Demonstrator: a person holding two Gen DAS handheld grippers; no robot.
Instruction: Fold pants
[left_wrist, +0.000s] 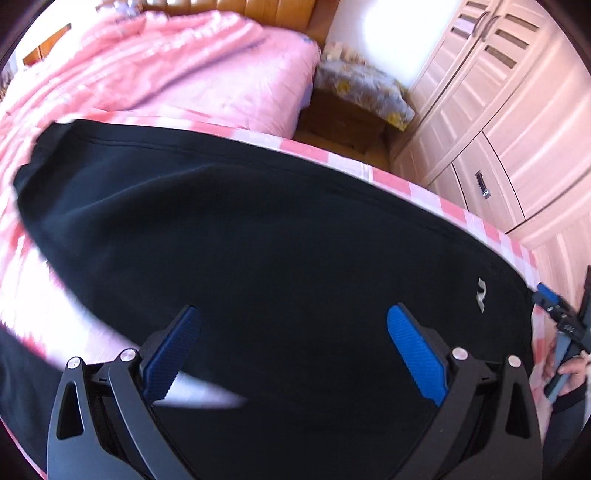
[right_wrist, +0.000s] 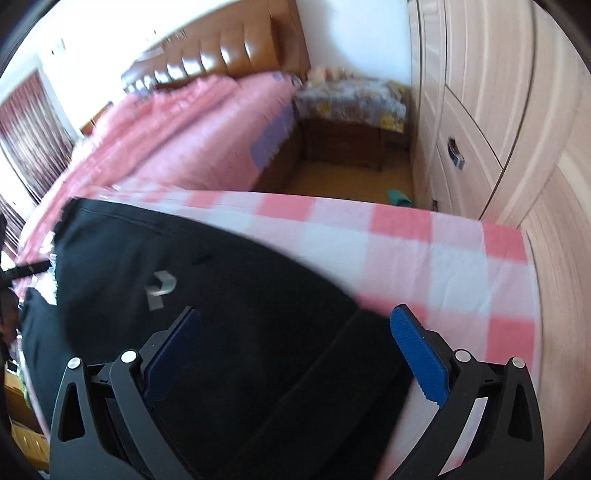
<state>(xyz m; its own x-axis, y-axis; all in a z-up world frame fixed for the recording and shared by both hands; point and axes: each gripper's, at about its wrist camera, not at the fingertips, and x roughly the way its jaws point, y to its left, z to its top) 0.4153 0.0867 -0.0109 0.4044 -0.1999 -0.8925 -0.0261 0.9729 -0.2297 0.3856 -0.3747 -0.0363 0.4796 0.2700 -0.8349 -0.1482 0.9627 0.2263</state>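
Black pants (left_wrist: 266, 229) lie spread on the pink-and-white checked sheet (left_wrist: 454, 210), with a small grey logo (left_wrist: 481, 295) near their right end. My left gripper (left_wrist: 293, 321) is open just above the pants, blue pads (left_wrist: 417, 354) wide apart. In the right wrist view the pants (right_wrist: 229, 302) fill the lower left, logo (right_wrist: 160, 288) showing. My right gripper (right_wrist: 295, 321) is open over the pants' waistband end. The right gripper also shows at the far right of the left wrist view (left_wrist: 554, 306).
A pink quilt (left_wrist: 177, 62) covers the far bed. A wooden nightstand with a floral cloth (right_wrist: 351, 107) stands beyond. Pale wardrobe doors (right_wrist: 498, 110) line the right side. A green item (right_wrist: 400, 199) lies on the floor. The checked sheet's edge (right_wrist: 406, 214) runs close by.
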